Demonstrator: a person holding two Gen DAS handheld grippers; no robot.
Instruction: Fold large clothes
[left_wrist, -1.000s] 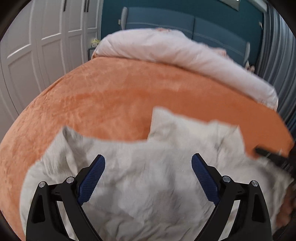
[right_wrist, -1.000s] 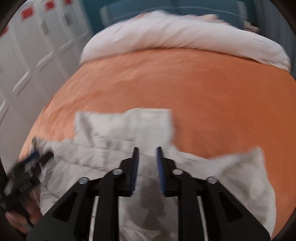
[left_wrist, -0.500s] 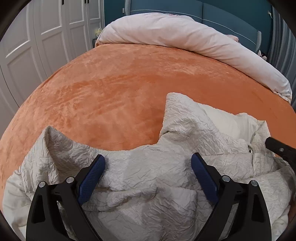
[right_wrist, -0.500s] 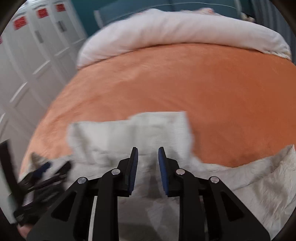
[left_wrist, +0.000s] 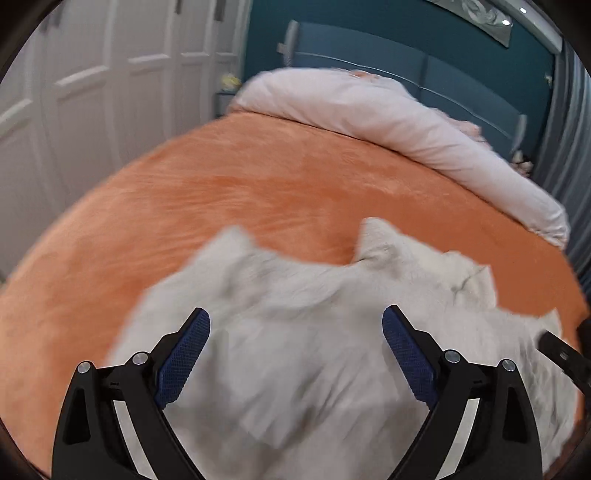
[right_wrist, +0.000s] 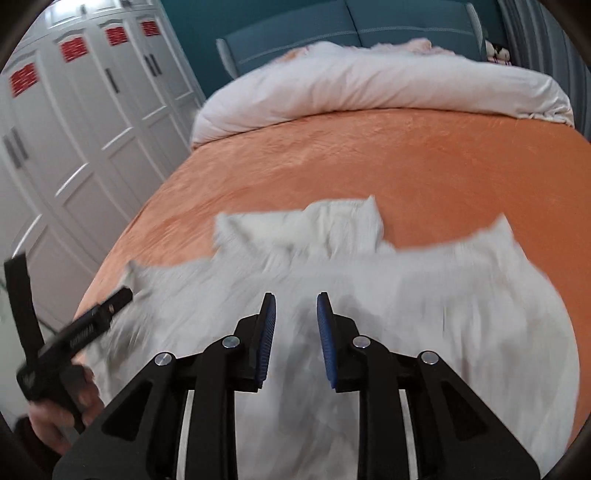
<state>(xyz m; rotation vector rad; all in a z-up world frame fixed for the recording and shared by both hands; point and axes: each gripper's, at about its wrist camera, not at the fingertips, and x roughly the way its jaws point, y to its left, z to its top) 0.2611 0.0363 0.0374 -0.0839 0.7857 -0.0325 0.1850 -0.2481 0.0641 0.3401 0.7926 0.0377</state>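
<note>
A large crinkled off-white garment (left_wrist: 314, 332) lies spread and rumpled on the near part of an orange bed cover (left_wrist: 258, 192); it is blurred by motion in both views (right_wrist: 369, 295). My left gripper (left_wrist: 295, 350) is wide open above the garment, with nothing between its blue pads. My right gripper (right_wrist: 295, 325) hovers over the garment's middle with its jaws a small gap apart and nothing between them. The left gripper also shows at the left edge of the right wrist view (right_wrist: 74, 343), held in a hand. The right gripper's tip shows at the right edge of the left wrist view (left_wrist: 565, 354).
A rolled pale pink duvet (left_wrist: 388, 118) lies across the far end of the bed, against a blue headboard (right_wrist: 351, 29). White wardrobe doors (right_wrist: 74, 129) stand along the left side. Bare orange cover (right_wrist: 406, 155) lies between the garment and the duvet.
Both grippers have lifted and tilted up over the garment. The garment now lies flatter and more spread out. The right gripper's jaws have opened a little wider.
</note>
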